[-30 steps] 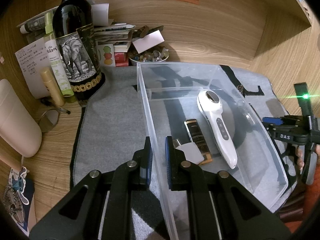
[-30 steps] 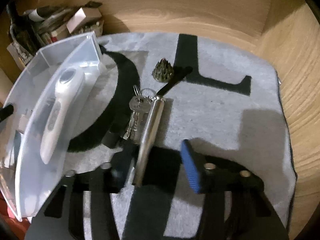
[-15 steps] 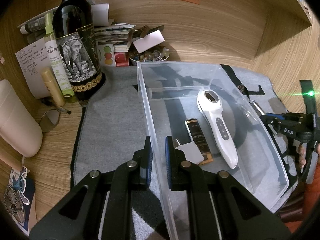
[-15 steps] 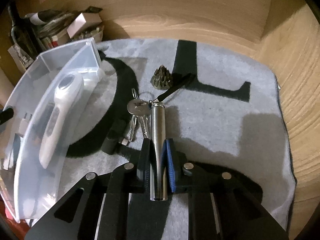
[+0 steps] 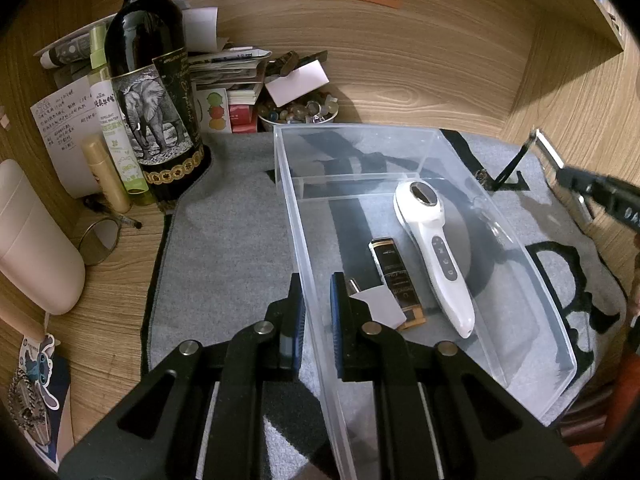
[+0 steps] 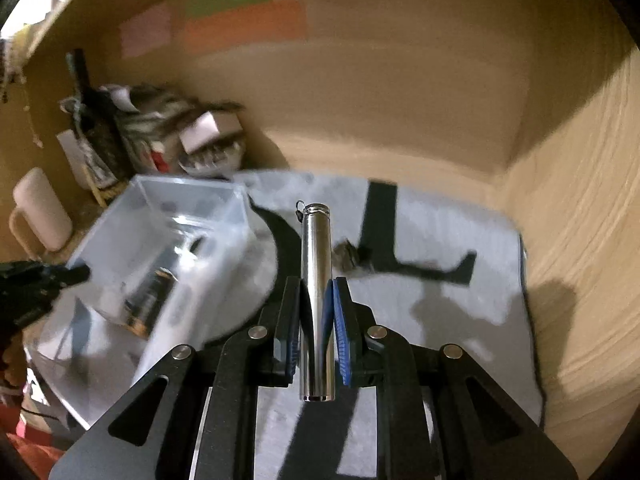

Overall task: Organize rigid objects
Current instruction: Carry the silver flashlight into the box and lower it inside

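My left gripper point(image 5: 317, 298) is shut on the left wall of a clear plastic bin point(image 5: 472, 196). In the bin lie a white handheld device point(image 5: 436, 248), a black and gold lighter point(image 5: 396, 280) and a small grey card point(image 5: 378, 306). My right gripper point(image 6: 316, 300) is shut on a silver metal cylinder point(image 6: 316, 280) and holds it raised above the grey mat point(image 6: 440, 232), to the right of the bin point(image 6: 160, 248). The right gripper also shows at the right edge of the left wrist view point(image 5: 576, 184). A small dark pinecone-shaped piece point(image 6: 348, 258) lies on the mat.
A wine bottle with an elephant label point(image 5: 154, 92), a spray bottle point(image 5: 116, 120), a gold tube point(image 5: 106, 172), papers, a bowl of small stones point(image 5: 296, 114) and a cream mug point(image 5: 32, 236) crowd the back left. Wooden walls enclose the desk behind and right.
My right gripper closed on the silver cylinder on the mat, then lifted it up off the mat and tilted upward. The left gripper has stayed clamped on the bin wall.
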A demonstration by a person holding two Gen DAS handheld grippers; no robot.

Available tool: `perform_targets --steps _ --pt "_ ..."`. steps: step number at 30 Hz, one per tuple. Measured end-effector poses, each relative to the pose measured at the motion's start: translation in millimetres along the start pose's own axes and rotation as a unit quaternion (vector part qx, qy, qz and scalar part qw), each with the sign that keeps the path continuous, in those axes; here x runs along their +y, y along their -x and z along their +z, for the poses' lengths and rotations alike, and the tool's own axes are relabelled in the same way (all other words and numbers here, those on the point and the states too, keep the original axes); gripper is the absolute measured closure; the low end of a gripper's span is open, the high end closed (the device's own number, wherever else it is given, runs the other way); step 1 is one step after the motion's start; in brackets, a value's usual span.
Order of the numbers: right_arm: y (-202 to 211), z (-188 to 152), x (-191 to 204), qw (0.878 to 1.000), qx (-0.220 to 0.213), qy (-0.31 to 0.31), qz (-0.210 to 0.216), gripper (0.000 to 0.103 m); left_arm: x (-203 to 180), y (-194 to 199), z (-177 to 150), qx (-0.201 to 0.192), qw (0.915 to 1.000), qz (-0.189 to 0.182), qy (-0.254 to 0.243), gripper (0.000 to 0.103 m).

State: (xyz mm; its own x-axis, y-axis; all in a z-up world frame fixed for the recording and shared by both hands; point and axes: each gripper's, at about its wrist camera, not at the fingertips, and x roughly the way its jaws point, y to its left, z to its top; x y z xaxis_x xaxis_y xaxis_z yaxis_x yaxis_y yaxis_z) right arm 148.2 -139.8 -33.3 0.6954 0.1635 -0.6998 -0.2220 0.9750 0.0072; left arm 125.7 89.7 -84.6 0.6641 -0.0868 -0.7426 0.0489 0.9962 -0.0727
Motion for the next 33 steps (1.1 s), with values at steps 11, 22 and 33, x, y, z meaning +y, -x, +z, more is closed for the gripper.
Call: perform_targets --steps 11,22,33 --pt "28 24 52 0.995 -0.065 0.06 0.056 0.089 -1 0 0 0.0 1.0 0.0 -0.001 0.093" --pt "-2 21 102 0.988 -0.024 0.113 0.103 0.089 -2 0 1 0.0 1.0 -0.003 -0.002 0.093" --pt "-44 4 131 0.98 0.051 0.158 0.109 0.089 -1 0 0 -0.002 1.0 -0.005 0.0 0.093"
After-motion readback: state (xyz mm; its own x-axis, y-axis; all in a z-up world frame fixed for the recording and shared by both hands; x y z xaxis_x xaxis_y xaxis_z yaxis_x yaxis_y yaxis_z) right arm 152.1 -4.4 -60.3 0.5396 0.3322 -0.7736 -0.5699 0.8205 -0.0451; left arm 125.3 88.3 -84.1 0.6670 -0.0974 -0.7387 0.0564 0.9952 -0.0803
